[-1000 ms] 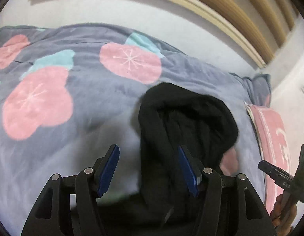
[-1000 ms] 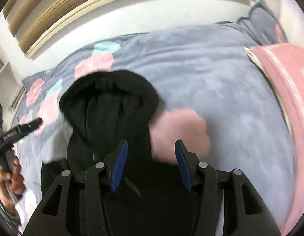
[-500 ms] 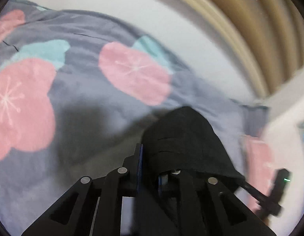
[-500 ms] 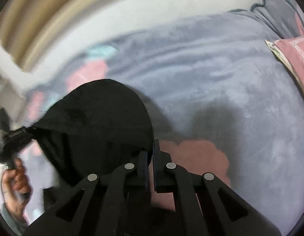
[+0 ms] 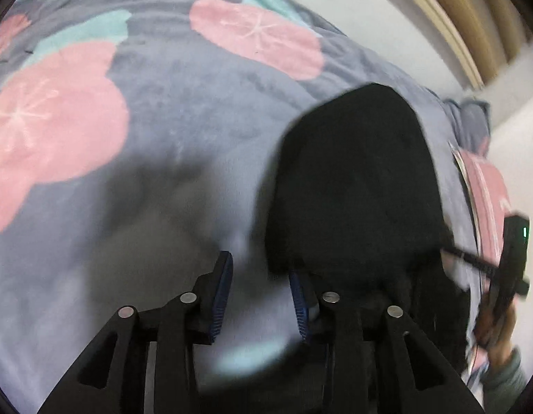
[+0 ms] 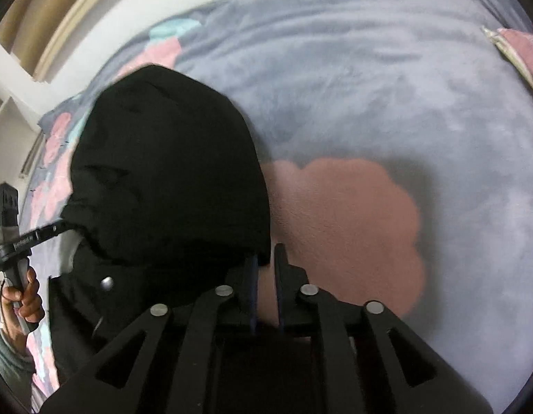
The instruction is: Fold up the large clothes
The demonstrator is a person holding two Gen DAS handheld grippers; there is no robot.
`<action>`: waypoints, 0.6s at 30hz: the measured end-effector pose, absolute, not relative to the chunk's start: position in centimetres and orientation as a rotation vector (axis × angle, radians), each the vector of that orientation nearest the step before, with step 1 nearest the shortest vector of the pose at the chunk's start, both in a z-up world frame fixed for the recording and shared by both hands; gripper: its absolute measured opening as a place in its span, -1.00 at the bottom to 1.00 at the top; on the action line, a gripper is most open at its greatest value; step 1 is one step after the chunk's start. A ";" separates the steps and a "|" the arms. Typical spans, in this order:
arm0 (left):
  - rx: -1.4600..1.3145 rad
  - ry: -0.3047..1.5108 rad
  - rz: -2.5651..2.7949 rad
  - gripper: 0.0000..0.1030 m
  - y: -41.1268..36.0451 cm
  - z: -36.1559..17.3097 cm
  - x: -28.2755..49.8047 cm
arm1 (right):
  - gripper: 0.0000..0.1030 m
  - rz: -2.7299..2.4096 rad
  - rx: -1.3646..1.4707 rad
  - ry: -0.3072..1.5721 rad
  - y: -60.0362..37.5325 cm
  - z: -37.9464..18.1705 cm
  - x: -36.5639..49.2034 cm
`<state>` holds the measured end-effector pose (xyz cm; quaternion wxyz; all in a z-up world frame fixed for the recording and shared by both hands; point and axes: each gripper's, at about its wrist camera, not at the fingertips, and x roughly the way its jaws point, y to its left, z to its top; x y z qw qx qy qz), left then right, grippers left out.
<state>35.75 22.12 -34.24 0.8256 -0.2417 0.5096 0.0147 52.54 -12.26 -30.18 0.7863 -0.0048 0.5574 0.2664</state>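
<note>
A black hooded garment lies on the grey bed cover, its hood folded flat over its body. In the left wrist view my left gripper is open, and the hood's left edge lies just beside its right finger. In the right wrist view the garment fills the left side. My right gripper is nearly closed at the hood's right edge, with cloth at its tips. Each gripper shows in the other's view, the right one and the left one, both at the hood's edges.
A grey fleece cover with pink and teal flower shapes spreads over the bed. A pink pillow lies at the right. A white wall and wooden slats stand behind the bed.
Both grippers closed on the hood's edges and brought the hood over onto the garment's body. The left gripper has since opened and let go. The right gripper remains closed.
</note>
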 end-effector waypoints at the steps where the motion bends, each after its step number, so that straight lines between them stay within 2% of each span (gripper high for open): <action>1: -0.512 1.079 0.019 -0.32 22.2 -33.6 34.9 | -0.56 0.585 -0.002 1.185 -12.6 -29.2 52.2; 4: -0.497 0.995 0.009 -0.32 22.0 -29.9 33.8 | -0.48 0.626 -0.002 1.092 -12.2 -25.8 51.8; 6: -0.493 0.920 -0.015 -0.27 21.2 -27.3 34.7 | -0.32 0.665 0.024 1.035 -10.7 -23.8 52.4; 8: -0.483 0.860 -0.049 -0.03 19.9 -25.6 37.1 | 0.01 0.701 0.032 1.003 -8.3 -23.0 53.4; 10: -0.460 0.842 -0.067 0.04 18.5 -25.7 39.4 | 0.03 0.702 -0.026 1.003 -5.4 -23.7 53.9; 13: -0.461 0.939 -0.054 0.04 16.7 -29.9 42.9 | 0.03 0.687 -0.129 1.071 -1.8 -27.8 54.6; 15: -0.469 1.010 -0.012 0.03 16.6 -34.3 43.7 | -0.02 0.656 -0.209 1.132 -0.7 -31.5 54.4; 16: -0.491 1.019 -0.009 0.03 16.7 -36.1 43.5 | -0.12 0.633 -0.240 1.152 -0.4 -33.4 54.4; 18: -0.556 0.982 -0.021 0.03 17.3 -37.6 43.0 | -0.14 0.632 -0.242 1.152 -0.5 -35.3 54.2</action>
